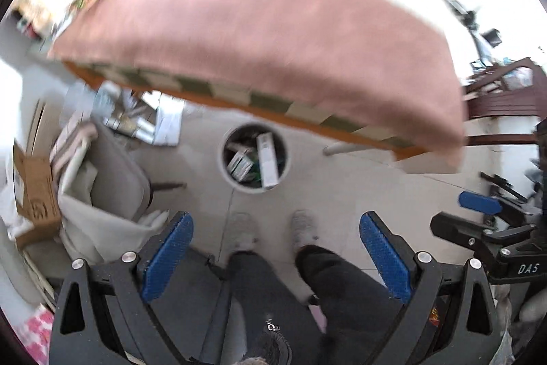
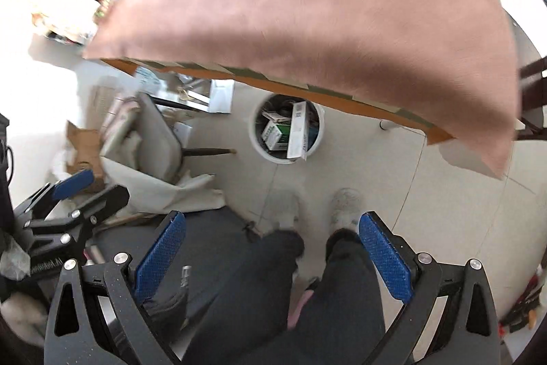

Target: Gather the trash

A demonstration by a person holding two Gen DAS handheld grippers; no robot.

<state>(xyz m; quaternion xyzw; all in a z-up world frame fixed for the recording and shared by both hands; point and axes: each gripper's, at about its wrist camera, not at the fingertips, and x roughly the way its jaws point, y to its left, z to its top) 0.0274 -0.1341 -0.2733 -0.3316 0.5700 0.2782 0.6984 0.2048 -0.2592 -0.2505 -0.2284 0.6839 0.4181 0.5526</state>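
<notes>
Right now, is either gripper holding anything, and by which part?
Nothing is held. The left gripper and the right gripper are both open, with only floor and legs between their pads.

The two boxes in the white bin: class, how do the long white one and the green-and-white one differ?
The long white box is slim and stands on end, reaching the rim of the bin; the green-and-white box is shorter, squatter and lies tilted lower down. Both are cardboard cartons side by side inside it.
</notes>
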